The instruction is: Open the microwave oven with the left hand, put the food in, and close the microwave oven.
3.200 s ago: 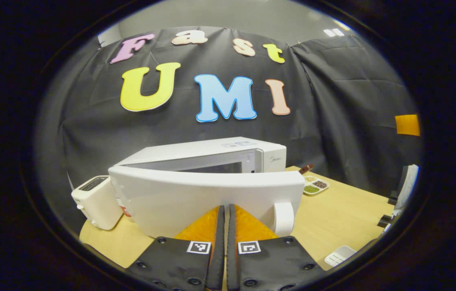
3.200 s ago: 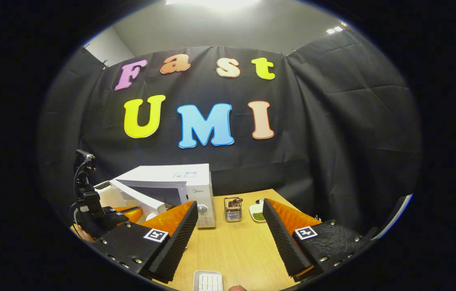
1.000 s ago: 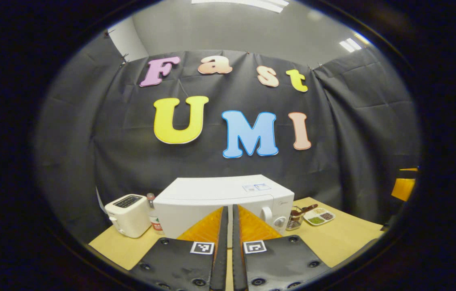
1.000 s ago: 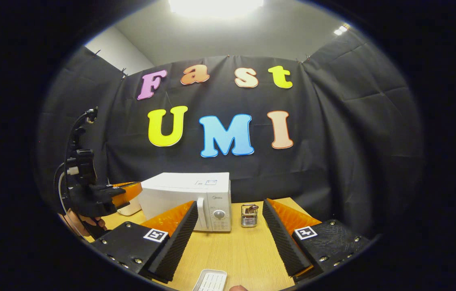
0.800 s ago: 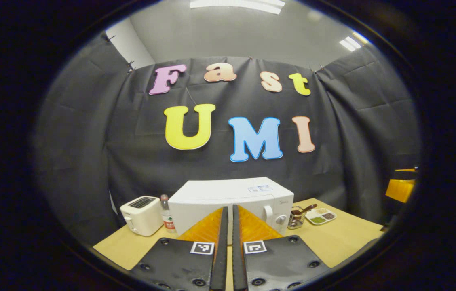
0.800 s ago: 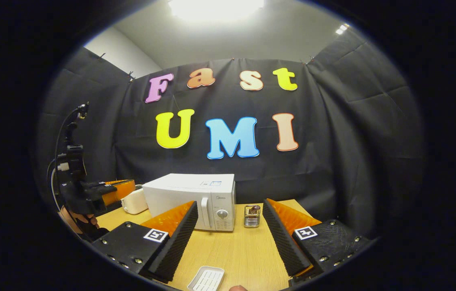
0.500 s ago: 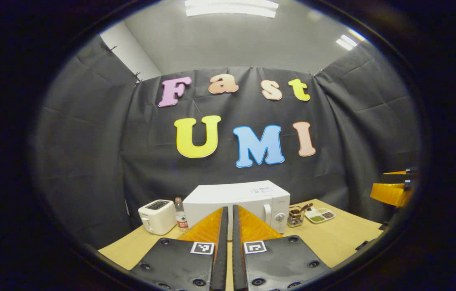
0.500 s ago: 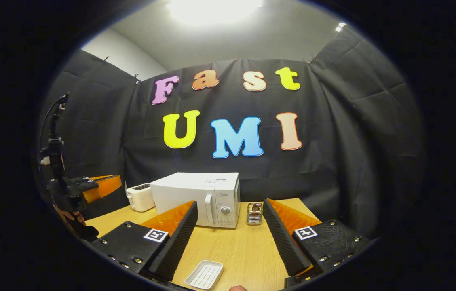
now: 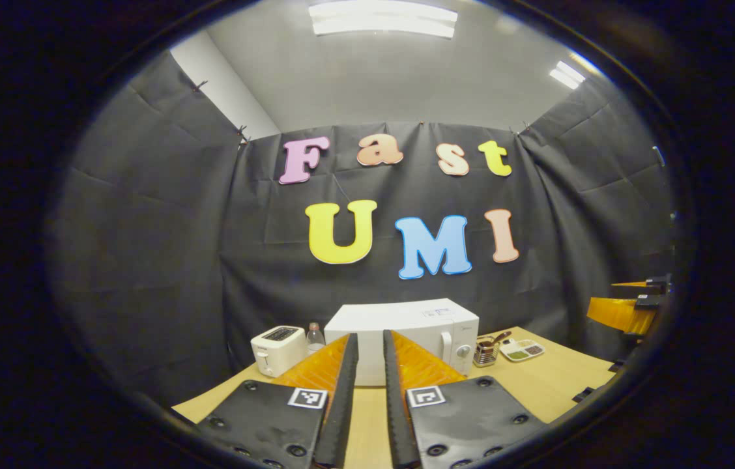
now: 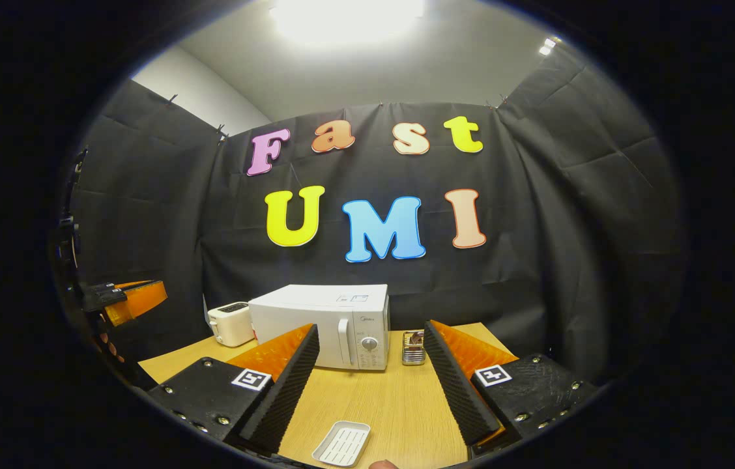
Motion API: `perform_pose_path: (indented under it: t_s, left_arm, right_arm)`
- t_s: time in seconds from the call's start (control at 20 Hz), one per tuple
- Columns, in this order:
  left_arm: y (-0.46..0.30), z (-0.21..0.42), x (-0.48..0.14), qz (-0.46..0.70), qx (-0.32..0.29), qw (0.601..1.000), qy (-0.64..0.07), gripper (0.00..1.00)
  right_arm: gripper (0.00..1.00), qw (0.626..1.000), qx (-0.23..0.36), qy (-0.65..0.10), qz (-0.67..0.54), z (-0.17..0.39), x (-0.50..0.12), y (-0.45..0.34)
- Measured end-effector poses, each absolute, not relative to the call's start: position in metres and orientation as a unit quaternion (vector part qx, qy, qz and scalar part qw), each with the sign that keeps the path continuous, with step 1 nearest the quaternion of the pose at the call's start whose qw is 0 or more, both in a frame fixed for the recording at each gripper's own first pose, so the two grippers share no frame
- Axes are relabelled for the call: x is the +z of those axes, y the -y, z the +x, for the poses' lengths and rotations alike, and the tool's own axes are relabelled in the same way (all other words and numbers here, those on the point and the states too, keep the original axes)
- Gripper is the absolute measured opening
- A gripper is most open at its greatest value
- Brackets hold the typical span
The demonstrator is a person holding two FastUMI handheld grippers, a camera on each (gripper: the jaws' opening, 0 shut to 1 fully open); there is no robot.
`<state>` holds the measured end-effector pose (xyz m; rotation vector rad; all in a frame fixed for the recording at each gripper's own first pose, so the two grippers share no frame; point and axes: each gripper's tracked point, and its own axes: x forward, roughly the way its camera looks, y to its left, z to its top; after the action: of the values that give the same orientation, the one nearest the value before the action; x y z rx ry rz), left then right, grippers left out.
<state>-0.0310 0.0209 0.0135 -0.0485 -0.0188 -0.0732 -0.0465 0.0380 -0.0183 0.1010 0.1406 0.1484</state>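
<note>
The white microwave (image 9: 406, 322) stands at the back of the wooden table (image 9: 537, 384) with its door closed; whatever is inside is hidden. My left gripper (image 9: 369, 337) is well back from it, its fingers a narrow gap apart with nothing between them. In the right gripper view the microwave (image 10: 322, 322) sits left of centre, and my right gripper (image 10: 371, 327) is wide open and holds nothing. The left gripper (image 10: 126, 296) also hangs at the far left of that view, above the table edge. The right gripper (image 9: 628, 306) appears at the right edge of the left gripper view.
A white toaster (image 9: 278, 341) and a small bottle (image 9: 315, 337) stand left of the microwave. A metal utensil holder (image 9: 486, 352) and a divided dish (image 9: 520, 350) are to its right. A small white ridged tray (image 10: 341, 443) lies near the table's front.
The microwave door, ajar 3.2 s ago, is closed now. Both grippers have drawn back and up from the microwave. The left gripper's fingers have parted slightly.
</note>
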Motion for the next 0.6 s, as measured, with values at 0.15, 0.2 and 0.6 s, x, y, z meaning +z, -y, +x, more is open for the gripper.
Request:
perform_pose_path:
  t_s: [0.15,0.2,0.6]
  left_arm:
    - [-0.034,-0.034,0.007,-0.031,-0.042,0.999,0.004,0.74]
    - [-0.039,-0.036,0.006,-0.035,-0.042,0.999,0.004,0.85]
    - [-0.070,-0.034,0.006,-0.024,-0.021,0.999,0.013,0.96]
  right_arm:
    - [0.98,0.994,0.072,-0.065,0.048,-0.049,-0.013,-0.051]
    - [0.98,0.994,0.072,-0.064,0.046,-0.050,-0.011,-0.056]
    - [0.98,0.995,0.080,-0.053,0.032,-0.050,0.001,-0.081]
